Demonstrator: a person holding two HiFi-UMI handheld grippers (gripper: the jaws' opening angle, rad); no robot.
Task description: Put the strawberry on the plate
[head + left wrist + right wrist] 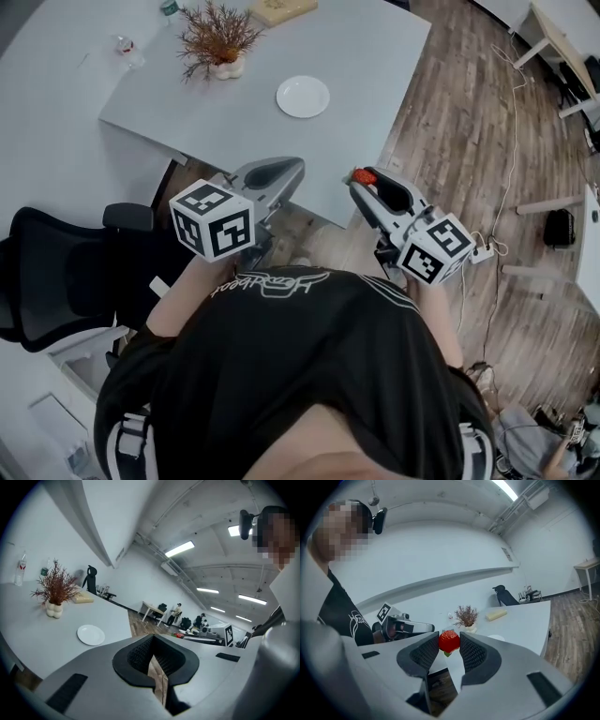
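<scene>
Strawberry (449, 641) sits pinched btwn the black ribbed pads of your R gripper (449, 645), red body right at the tips w/ a bit of green showing under it. Jaws stand fairly wide but are closed on the fruit from both sides. In the head view you've got it up in the air by the near edge of the grey table (375, 56), about over the wood floor (450, 141) and well apart from the plate (303, 97). Plate's white and round, lying flat on the table. A dried-twig plant (216, 33) in a lumpy white vase (228, 67) stands beyond it, and a wooden block (281, 9) lies at the far edge. Your L gripper (153, 638) is held beside the R one, jaws together, nothing btwn them. Black office chair (56, 272) is on your left.
</scene>
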